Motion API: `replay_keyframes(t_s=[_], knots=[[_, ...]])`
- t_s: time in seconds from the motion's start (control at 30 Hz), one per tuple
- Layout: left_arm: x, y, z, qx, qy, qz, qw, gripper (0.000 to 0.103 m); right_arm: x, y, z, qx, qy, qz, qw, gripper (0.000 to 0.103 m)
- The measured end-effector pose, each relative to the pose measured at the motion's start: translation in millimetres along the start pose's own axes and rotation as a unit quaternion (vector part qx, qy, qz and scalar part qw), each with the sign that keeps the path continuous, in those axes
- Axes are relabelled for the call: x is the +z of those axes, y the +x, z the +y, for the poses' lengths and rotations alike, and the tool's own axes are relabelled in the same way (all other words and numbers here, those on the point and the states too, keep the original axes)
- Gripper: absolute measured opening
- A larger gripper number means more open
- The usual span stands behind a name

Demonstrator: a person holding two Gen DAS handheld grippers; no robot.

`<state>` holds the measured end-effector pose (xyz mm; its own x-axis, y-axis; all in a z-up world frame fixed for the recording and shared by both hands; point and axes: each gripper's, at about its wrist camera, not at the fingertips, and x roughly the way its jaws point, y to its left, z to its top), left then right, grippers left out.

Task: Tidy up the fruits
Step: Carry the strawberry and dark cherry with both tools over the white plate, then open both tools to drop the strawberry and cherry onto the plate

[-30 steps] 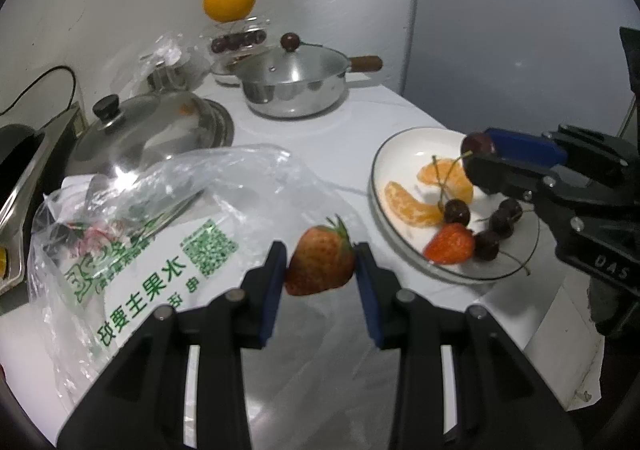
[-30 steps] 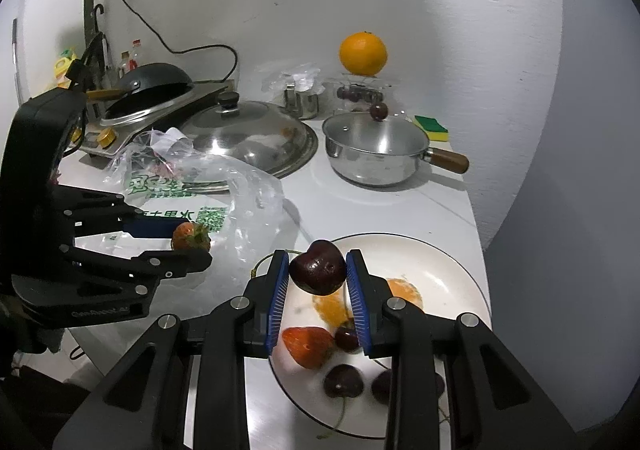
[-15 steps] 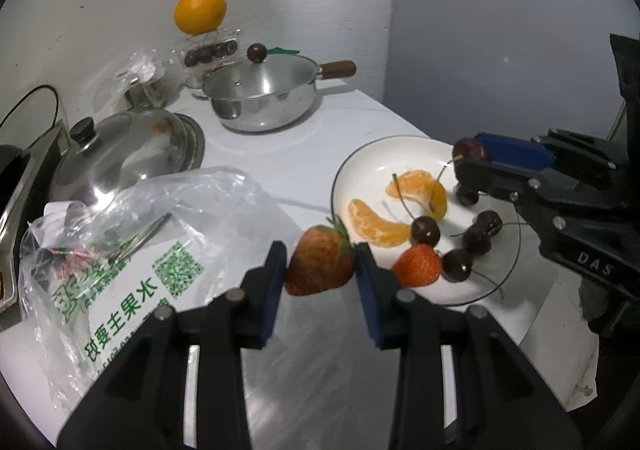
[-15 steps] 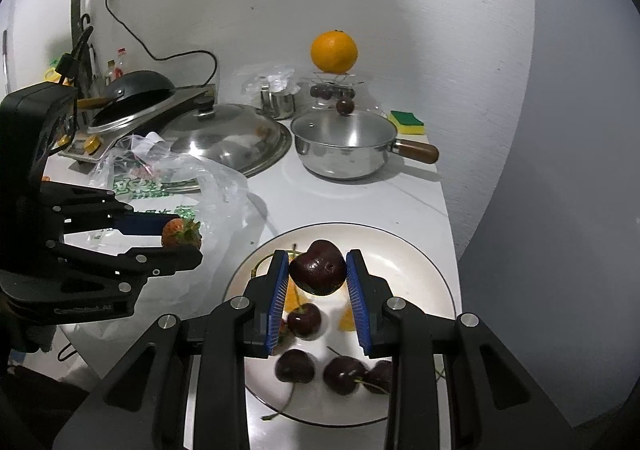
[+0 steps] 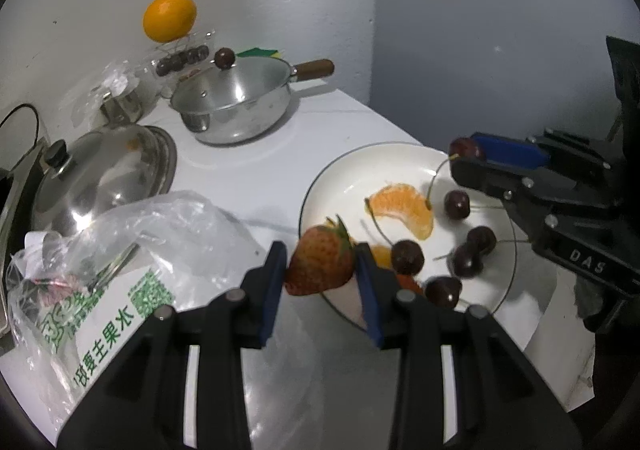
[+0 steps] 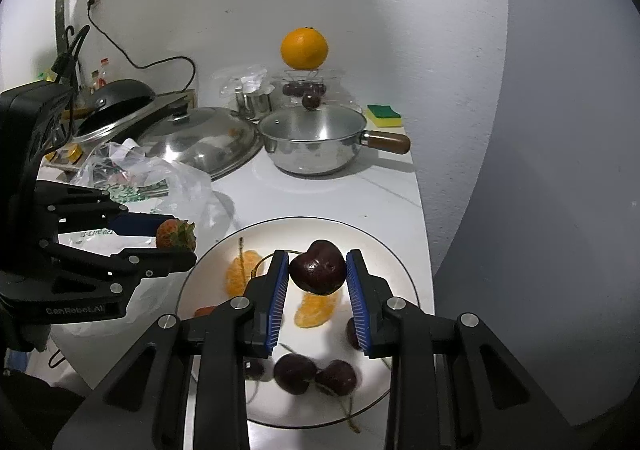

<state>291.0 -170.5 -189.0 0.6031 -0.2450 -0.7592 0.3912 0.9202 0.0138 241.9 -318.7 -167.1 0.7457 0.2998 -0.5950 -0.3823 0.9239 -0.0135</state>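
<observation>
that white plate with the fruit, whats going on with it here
A person holding a claw in each hand is sorting fruit onto the round white plate. The left claw is shut on a red strawberry at the plate's near edge. The right claw is shut on a dark red cherry held above the plate. Several loose dark cherries and orange tangerine segments already lie on it.

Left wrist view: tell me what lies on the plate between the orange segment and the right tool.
One dark cherry lies on the plate between the orange segment and the right tool, which grips another cherry.
</observation>
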Motion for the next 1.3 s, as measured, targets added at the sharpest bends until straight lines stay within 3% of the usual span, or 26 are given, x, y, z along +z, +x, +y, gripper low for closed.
replay_keyframes(t_s=[0.6,1.3], knots=[[26.1,33.8,-5.1,-0.009,0.003,-0.006,0.9999,0.036,-1.6,25.0,-31.3,-0.004,0.015,0.009,1.000,0.031],[30.1,66.2,-13.2,-0.036,0.018,0.009,0.9992,0.036,-4.7,55.6,-40.2,-0.004,0.024,0.037,0.999,0.031]])
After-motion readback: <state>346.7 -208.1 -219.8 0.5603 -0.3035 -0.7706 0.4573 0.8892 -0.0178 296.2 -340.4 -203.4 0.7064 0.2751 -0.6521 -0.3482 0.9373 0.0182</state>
